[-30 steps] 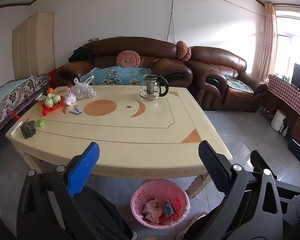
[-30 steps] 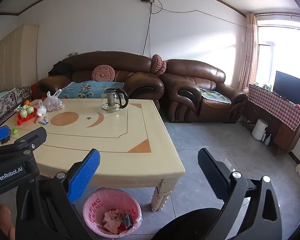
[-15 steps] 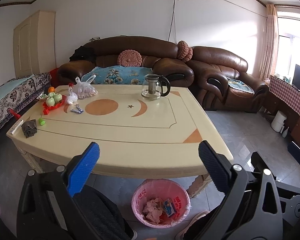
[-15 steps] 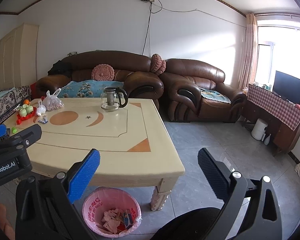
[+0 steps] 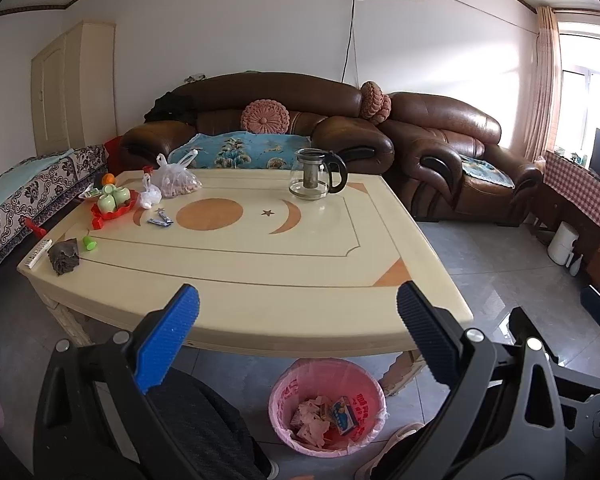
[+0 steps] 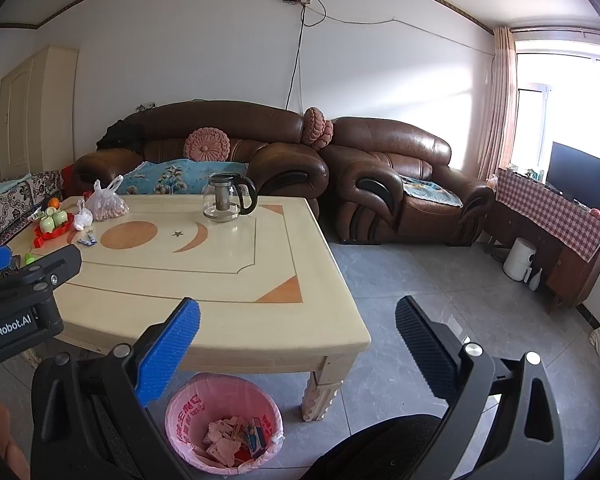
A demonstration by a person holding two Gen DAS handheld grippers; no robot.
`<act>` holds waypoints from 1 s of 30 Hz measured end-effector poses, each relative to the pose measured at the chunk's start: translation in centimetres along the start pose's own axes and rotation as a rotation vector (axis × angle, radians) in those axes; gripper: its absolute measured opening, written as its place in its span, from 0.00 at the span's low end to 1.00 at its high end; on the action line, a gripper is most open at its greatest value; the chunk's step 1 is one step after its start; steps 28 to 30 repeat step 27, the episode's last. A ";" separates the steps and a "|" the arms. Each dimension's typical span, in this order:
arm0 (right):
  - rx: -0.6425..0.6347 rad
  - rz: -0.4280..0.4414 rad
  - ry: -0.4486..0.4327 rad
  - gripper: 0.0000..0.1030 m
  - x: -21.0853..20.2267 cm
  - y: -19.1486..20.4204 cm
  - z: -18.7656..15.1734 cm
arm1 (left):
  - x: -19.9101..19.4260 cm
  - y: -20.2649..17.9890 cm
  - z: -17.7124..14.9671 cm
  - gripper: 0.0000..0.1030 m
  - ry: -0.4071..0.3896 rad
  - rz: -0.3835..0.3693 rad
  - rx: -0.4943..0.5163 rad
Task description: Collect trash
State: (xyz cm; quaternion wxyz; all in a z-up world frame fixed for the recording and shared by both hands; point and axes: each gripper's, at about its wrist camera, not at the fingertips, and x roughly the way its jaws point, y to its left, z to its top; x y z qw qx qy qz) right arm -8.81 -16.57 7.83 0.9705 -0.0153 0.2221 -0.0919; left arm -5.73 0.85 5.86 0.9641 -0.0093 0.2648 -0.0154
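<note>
Both grippers hang short of the near edge of the cream table (image 5: 260, 276), and each has its jaws spread wide with nothing between them: the left gripper (image 5: 298, 322) touches nothing, and the right gripper (image 6: 298, 324) is the same, held just to its right. Below them, on the floor by the table's near edge, stands the pink-lined bin (image 5: 327, 404) with crumpled papers and a small box inside. Far off on the table's left end lie two small wrappers (image 5: 160, 221) and a dark crumpled wad (image 5: 64, 257), beside a red tray (image 5: 112, 208) of green cups.
</note>
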 end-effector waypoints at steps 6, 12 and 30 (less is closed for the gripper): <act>-0.002 0.001 0.000 0.93 0.1 0.0 -0.1 | 0.2 -0.1 0.2 0.94 -0.001 -0.009 0.016; -0.006 -0.001 0.005 0.93 0.2 0.0 -0.3 | 0.9 -0.6 -0.1 0.94 0.036 -0.043 0.031; 0.007 0.003 0.006 0.93 0.4 -0.2 -0.3 | 1.9 -0.6 0.2 0.94 0.075 0.027 0.037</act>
